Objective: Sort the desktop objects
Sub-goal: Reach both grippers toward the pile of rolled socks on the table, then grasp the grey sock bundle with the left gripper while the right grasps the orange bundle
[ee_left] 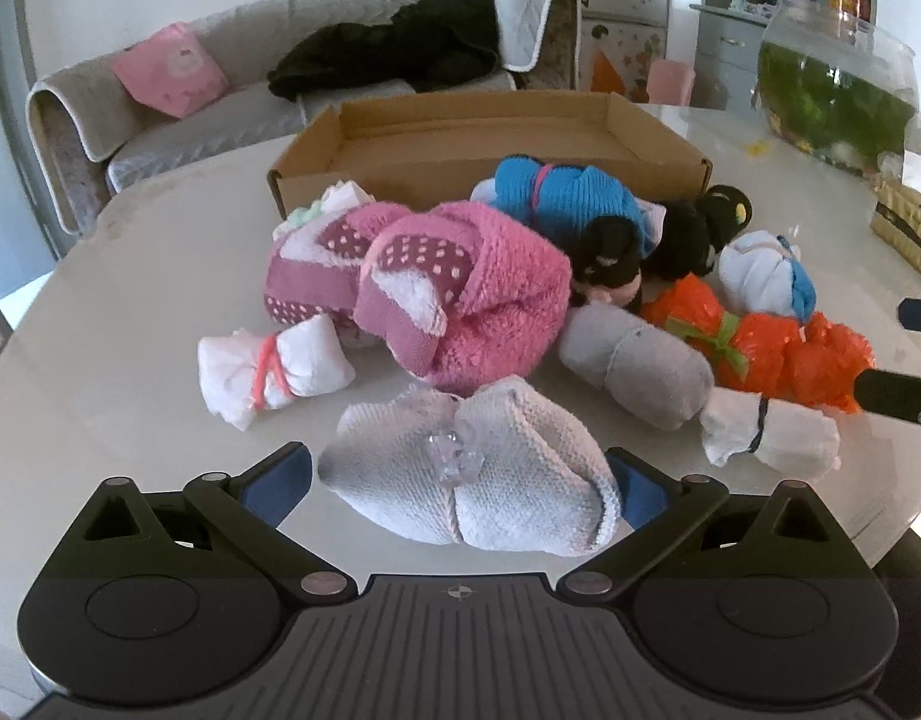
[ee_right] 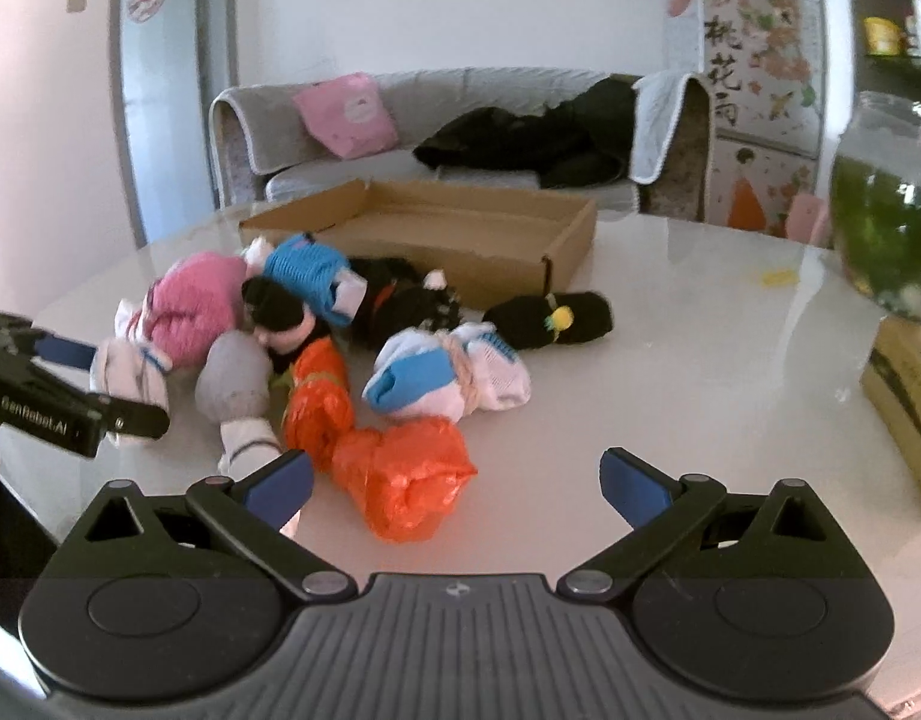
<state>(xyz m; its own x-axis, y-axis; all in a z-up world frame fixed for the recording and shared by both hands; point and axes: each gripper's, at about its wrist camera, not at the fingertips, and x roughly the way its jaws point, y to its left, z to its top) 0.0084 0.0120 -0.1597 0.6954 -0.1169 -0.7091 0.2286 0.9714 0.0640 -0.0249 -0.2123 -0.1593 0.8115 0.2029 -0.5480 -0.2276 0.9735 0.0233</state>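
the left gripper has its jaws spread wide around a white knitted bundle, not yet pinching it; the right gripper has its jaws released near an orange bundle. the cardboard box looks empty and every bundle lies on the tabletop, so sorting has barely begun

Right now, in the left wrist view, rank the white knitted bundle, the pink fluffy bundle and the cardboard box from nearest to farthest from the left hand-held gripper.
1. White knitted bundle: between the open fingers of the left hand-held gripper.
2. Pink fluffy bundle: behind it, mid-table.
3. Cardboard box: at the back.
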